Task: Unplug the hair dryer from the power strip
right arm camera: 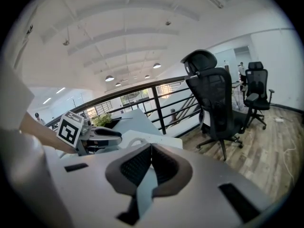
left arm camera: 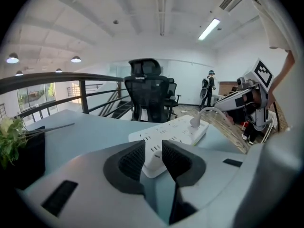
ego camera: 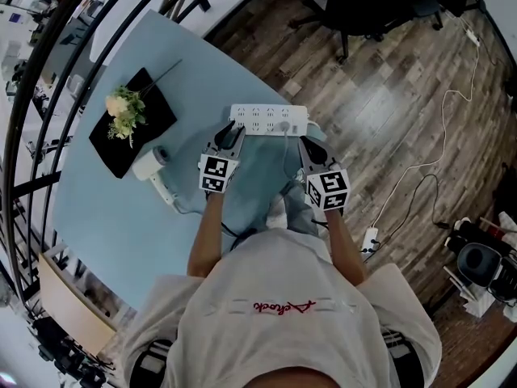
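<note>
A white power strip lies on the light blue table, with the hair dryer's white plug standing in a socket towards its right end. The white hair dryer lies to the left, beside a black tray. My left gripper is open at the strip's left end; in the left gripper view the strip shows just beyond the gap, with no pad pressing on it, and the plug is farther along. My right gripper is shut on nothing, just right of the plug.
A black tray with flowers sits at the table's left. A black railing curves round the far edge. Black office chairs stand on the wood floor beyond, and a cable with a second power strip lies on the floor at right.
</note>
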Demonstrator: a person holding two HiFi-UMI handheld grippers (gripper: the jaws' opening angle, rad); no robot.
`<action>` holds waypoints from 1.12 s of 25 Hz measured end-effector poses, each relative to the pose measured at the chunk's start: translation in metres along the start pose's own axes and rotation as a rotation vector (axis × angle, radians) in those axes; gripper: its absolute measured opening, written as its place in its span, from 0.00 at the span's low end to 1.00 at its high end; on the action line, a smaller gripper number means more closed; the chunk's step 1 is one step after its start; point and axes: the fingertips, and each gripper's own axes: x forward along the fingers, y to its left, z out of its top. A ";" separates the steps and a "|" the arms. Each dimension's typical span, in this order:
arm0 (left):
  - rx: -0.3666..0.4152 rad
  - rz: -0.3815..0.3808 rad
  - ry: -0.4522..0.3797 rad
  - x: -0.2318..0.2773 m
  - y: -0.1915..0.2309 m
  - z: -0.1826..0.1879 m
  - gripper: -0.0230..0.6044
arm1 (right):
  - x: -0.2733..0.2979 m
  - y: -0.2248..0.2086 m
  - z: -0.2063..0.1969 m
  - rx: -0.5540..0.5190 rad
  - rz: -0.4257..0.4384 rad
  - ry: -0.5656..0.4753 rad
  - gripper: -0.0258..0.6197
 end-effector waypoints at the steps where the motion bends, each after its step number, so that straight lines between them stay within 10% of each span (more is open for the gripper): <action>1: -0.002 0.000 -0.001 0.000 0.000 0.000 0.22 | 0.000 0.001 -0.001 0.001 0.002 0.002 0.07; 6: -0.004 0.001 0.000 0.002 0.000 -0.003 0.22 | 0.000 0.003 0.001 0.003 0.018 -0.029 0.09; 8: -0.004 0.002 0.001 0.002 0.000 -0.002 0.22 | 0.000 0.005 0.004 0.008 0.029 -0.045 0.35; 10: -0.003 0.002 -0.001 0.002 0.000 -0.001 0.22 | -0.001 0.008 0.008 0.008 0.036 -0.059 0.38; 28: -0.004 -0.006 -0.005 0.002 0.000 0.000 0.22 | 0.053 0.022 -0.004 -0.063 -0.056 0.031 0.39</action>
